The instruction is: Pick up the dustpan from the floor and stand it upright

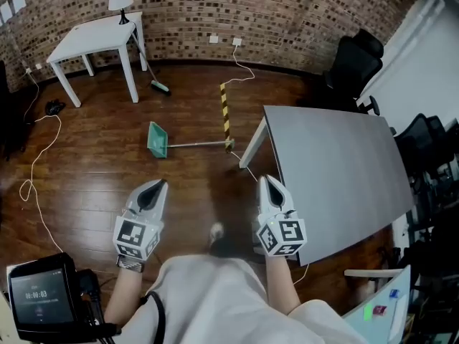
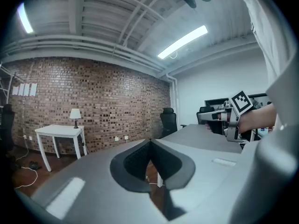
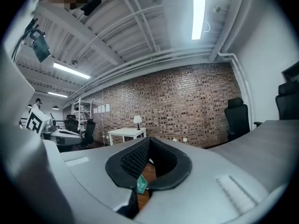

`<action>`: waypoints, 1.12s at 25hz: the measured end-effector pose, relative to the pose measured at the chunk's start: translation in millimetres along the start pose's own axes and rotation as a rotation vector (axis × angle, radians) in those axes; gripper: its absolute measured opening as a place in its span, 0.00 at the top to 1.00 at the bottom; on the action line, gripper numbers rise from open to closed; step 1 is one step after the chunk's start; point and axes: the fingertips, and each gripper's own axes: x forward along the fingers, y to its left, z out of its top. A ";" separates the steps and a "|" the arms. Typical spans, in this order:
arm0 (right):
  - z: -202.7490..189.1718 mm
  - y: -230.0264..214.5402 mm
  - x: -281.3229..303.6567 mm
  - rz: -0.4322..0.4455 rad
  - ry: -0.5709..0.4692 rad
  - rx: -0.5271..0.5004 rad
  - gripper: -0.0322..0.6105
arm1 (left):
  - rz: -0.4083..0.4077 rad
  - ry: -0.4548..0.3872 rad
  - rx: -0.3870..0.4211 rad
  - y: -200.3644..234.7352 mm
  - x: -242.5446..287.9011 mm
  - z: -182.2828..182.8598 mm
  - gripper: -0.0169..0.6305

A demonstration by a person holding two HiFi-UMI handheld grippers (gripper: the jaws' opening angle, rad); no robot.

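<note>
A green dustpan [image 1: 157,139] lies on the wooden floor ahead of me, its long metal handle [image 1: 197,145] running to the right toward the grey table's leg. My left gripper [image 1: 159,183] is held low and well short of it, with its jaws closed together on nothing. My right gripper [image 1: 264,179] is held level beside the table's edge, also shut and empty. In the right gripper view a bit of the green dustpan [image 3: 141,185] shows through the gap below the closed tips [image 3: 148,140]. The left gripper view shows its tips [image 2: 150,141] meeting.
A grey table [image 1: 337,170] stands close on my right. A white table [image 1: 93,38] with a lamp [image 1: 120,1] is at the far left, and a broom [image 1: 159,87] leans by it. A yellow-black strip [image 1: 225,113], cables [image 1: 36,185] and office chairs [image 1: 355,63] lie around.
</note>
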 end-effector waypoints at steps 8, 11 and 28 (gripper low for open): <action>-5.2 -38.6 75.4 0.019 0.014 -0.082 0.93 | 0.000 0.029 0.017 24.6 80.5 -3.5 0.97; -10.9 -57.4 125.0 0.052 0.027 -0.077 0.93 | 0.021 0.043 0.019 44.3 123.4 -1.3 0.97; 39.7 -179.1 327.3 0.129 0.036 -0.125 0.93 | 0.063 0.078 0.003 114.4 340.4 43.3 0.97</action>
